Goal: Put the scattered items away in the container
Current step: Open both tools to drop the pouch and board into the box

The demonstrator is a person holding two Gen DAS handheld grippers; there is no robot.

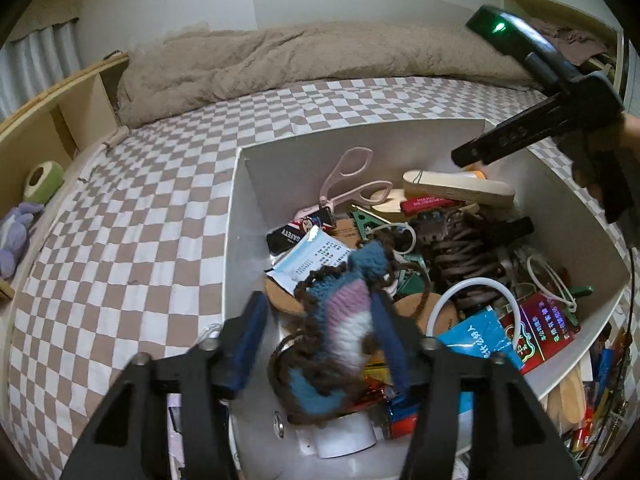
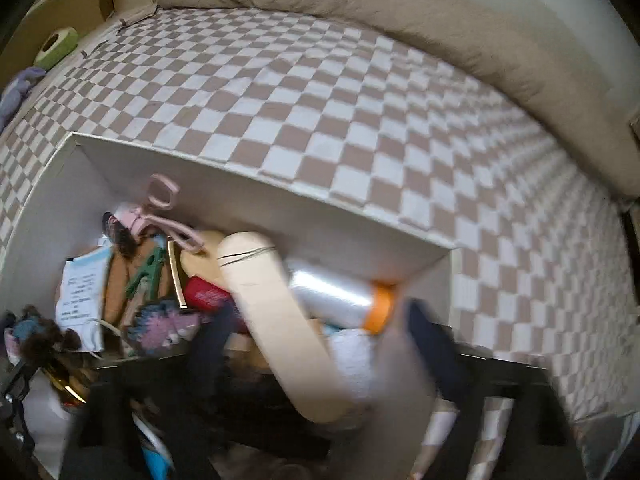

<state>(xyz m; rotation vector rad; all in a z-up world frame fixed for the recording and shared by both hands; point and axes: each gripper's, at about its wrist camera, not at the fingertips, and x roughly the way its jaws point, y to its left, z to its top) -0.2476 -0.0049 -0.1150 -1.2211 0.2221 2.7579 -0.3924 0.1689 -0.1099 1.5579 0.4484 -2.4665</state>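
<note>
A white open box (image 1: 360,136) sits on the checkered bed, full of small items. My left gripper (image 1: 320,336) hangs over its near side, fingers wide apart, with a knitted blue, pink and white item with brown yarn (image 1: 340,320) hanging against the right finger (image 1: 390,340). My right gripper (image 2: 316,332) is over the box's far right corner (image 2: 440,248), blurred, fingers spread. A beige insole (image 2: 276,320) and a white thread spool with an orange end (image 2: 340,296) lie between and below the fingers. The right gripper also shows in the left wrist view (image 1: 476,156).
In the box lie pink scissors (image 1: 352,184), a coiled brown hair clip (image 1: 464,256), green clips, red and blue packets (image 1: 536,328) and white rings. A tan blanket (image 1: 280,56) lies along the far bed edge. A wooden shelf (image 1: 52,112) with plush toys stands left.
</note>
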